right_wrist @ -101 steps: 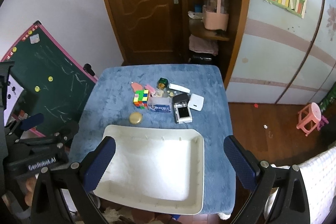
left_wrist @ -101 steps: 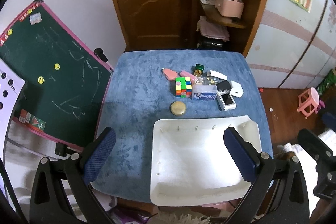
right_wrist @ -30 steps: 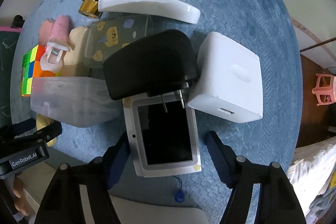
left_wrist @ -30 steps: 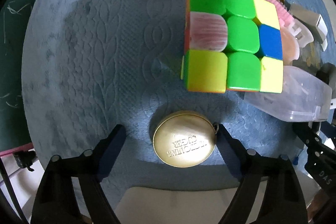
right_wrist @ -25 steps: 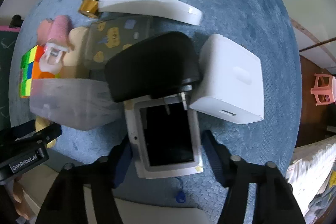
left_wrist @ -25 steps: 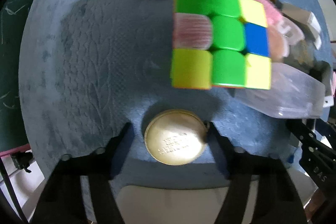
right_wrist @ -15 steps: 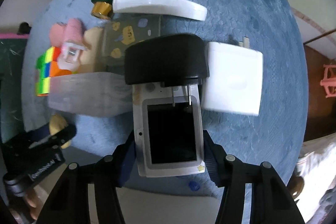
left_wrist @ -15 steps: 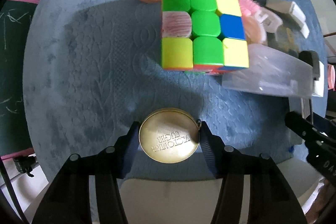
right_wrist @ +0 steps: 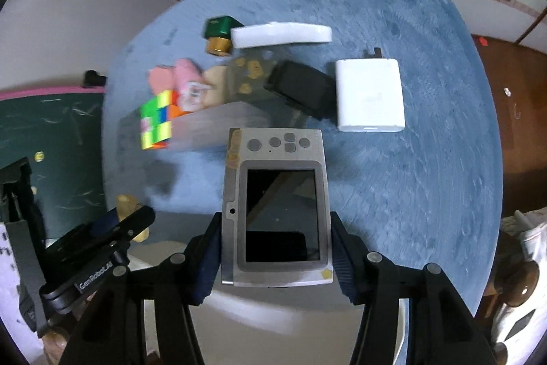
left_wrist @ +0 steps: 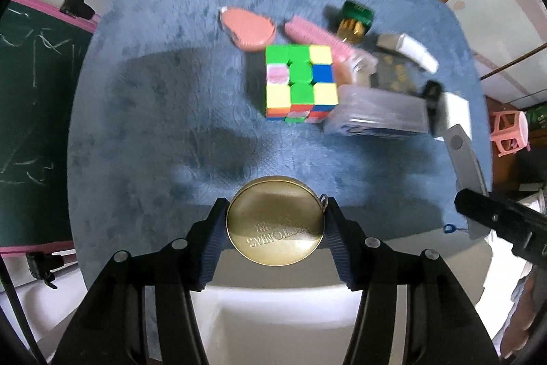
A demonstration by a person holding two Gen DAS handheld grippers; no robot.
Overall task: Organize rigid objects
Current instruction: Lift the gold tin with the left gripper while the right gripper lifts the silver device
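left gripper [left_wrist: 275, 225] grips gold tin [left_wrist: 275, 220] | right gripper [right_wrist: 275, 242] clamps camera [right_wrist: 275, 206], long axis pointing forward

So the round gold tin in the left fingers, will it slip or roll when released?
The gold tin looks smooth, probably metal, held only at its curved rim, so it may slip. It is flat, so released lid-up over the white tray it should probably settle, not roll.

On the table [left_wrist: 143, 112], a puzzle cube [left_wrist: 300, 81] sits left of a clear box [left_wrist: 379, 112]; a charger [right_wrist: 369, 94] lies right of a plug [right_wrist: 302, 89].
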